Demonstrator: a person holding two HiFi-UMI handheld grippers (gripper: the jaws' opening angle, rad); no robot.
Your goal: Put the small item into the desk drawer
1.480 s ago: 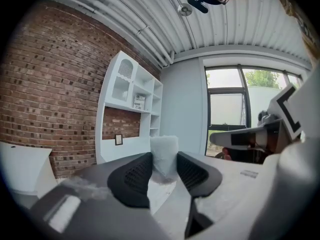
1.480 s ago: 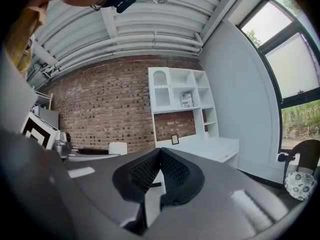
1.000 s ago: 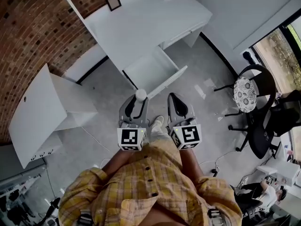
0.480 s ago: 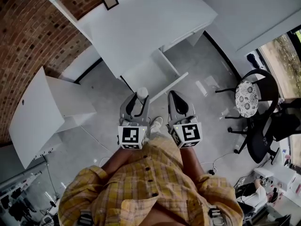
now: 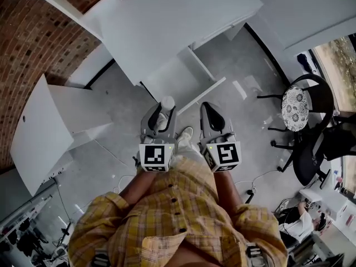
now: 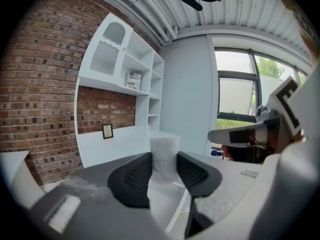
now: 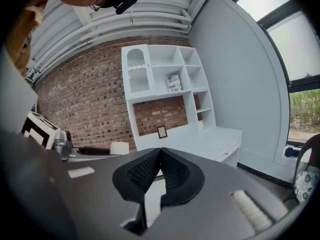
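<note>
Left gripper (image 5: 164, 109) jaws clamped on the white item (image 5: 167, 101), upright, in the air just short of the open drawer (image 5: 173, 80). Right gripper (image 5: 209, 110) jaws together, empty. To do it well: carry the item past the drawer's front edge, lower it inside, then release. Keep the right gripper off the front panel. The drawer sticks out from the near edge of the white desk (image 5: 167, 26). Grey floor, brick wall (image 5: 28, 38), chair (image 5: 303, 121) on the right.
</note>
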